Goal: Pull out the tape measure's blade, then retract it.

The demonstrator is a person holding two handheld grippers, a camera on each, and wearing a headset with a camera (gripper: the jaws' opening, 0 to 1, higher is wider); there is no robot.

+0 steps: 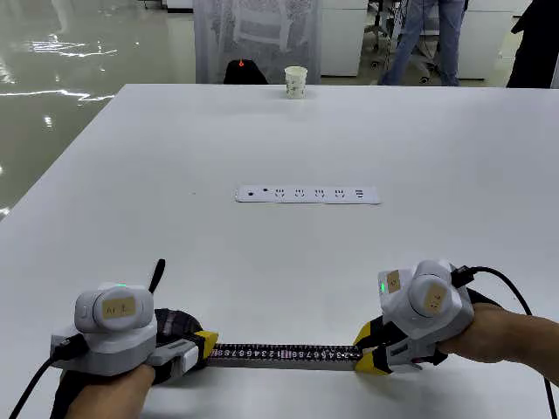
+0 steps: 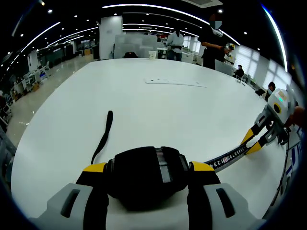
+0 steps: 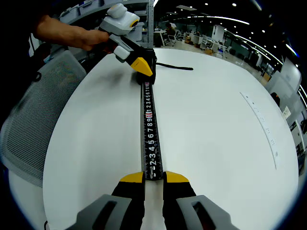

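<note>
The black tape measure case (image 2: 146, 176) sits between the jaws of my left gripper (image 2: 148, 167), which is shut on it; it also shows at the lower left of the head view as the case (image 1: 179, 330). Its dark numbered blade (image 1: 284, 353) stretches flat over the white table to my right gripper (image 1: 367, 353), which is shut on the blade's end. In the right gripper view the blade (image 3: 150, 132) runs straight from my right gripper (image 3: 154, 177) to the case (image 3: 146, 60). A black wrist strap (image 2: 103, 136) trails from the case.
A white power strip (image 1: 307, 194) lies mid-table. A paper cup (image 1: 296, 81) stands near the far edge, with a chair behind it. People stand beyond the table at the back right. The wide white tabletop (image 1: 279, 148) surrounds the work.
</note>
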